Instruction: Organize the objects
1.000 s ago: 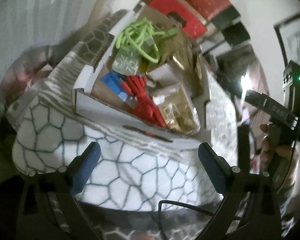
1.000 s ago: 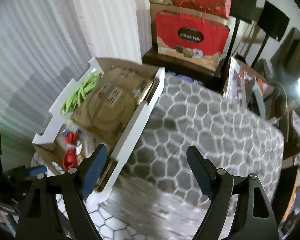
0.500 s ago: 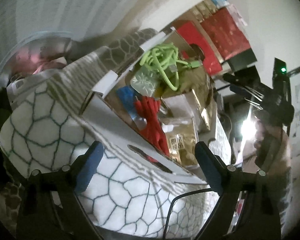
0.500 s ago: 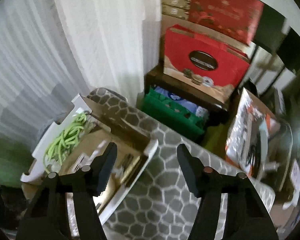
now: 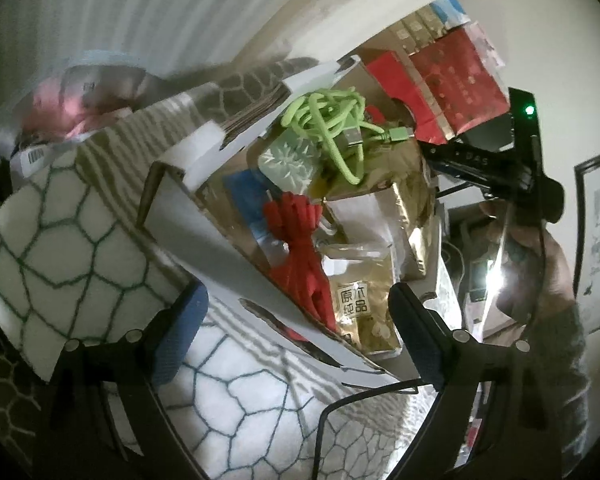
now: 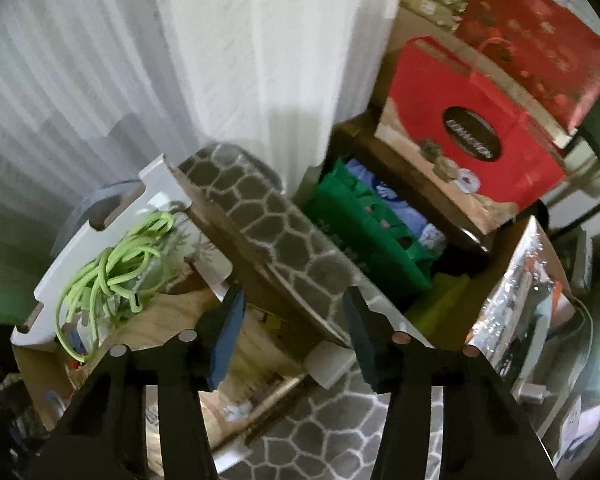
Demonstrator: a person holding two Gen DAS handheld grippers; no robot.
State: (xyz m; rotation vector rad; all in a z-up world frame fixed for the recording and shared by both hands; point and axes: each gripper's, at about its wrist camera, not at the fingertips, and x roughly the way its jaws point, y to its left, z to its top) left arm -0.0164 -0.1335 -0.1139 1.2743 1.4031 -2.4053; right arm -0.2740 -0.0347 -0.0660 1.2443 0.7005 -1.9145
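Cardboard box (image 6: 172, 320) just beyond closing, empty right claw (image 6: 294, 344); left claw (image 5: 296, 340) wide apart.

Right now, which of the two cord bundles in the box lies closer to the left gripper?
The red cord bundle; it lies by the box's near wall, while the green cable is heaped at the far end.

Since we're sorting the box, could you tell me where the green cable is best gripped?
Take the green cable by its tangled loops, coming from above: they sit heaped on top of the other items in the cardboard box, uncovered. The plug ends trail sideways and would likely slip out.
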